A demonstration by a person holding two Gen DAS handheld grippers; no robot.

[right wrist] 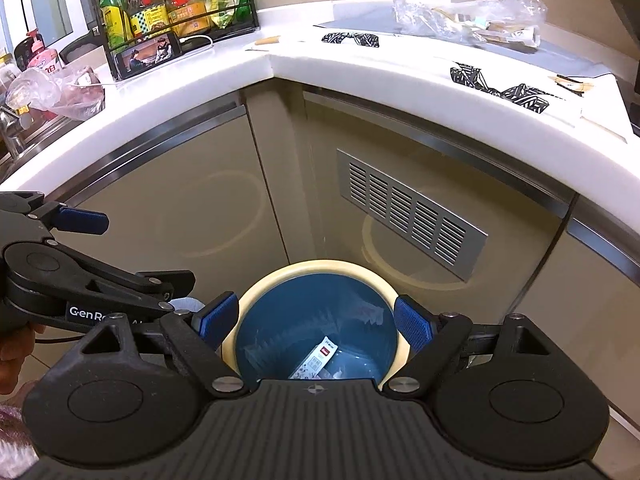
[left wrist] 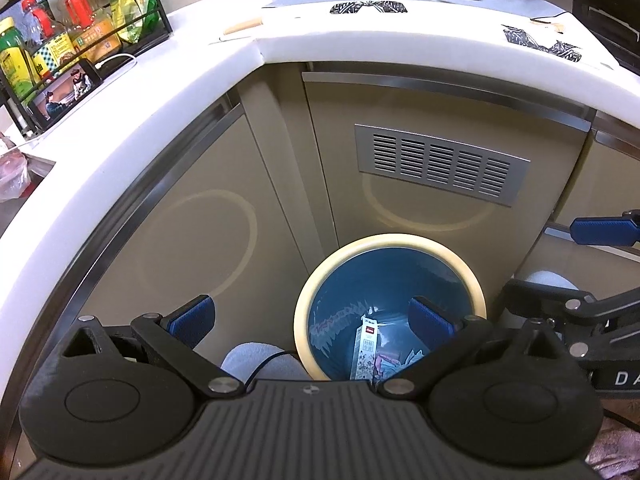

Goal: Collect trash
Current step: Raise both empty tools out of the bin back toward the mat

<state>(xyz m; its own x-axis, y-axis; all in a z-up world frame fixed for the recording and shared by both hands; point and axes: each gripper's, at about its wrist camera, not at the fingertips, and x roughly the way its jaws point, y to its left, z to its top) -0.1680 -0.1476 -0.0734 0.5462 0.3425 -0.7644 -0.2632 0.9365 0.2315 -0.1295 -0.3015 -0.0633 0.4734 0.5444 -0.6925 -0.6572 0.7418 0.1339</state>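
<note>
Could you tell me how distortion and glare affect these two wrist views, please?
Left wrist view: the fisheye bends the white countertop edge into an arc, and the cabinet door mirrors a pale ring. Right wrist view: the same bowing of the countertop, ring reflections on the doors, and the trash bin stays sharp.

Both grippers, left and right, are black plastic with blue ribbed pads, silver screws, round side discs and white lettering.
</note>
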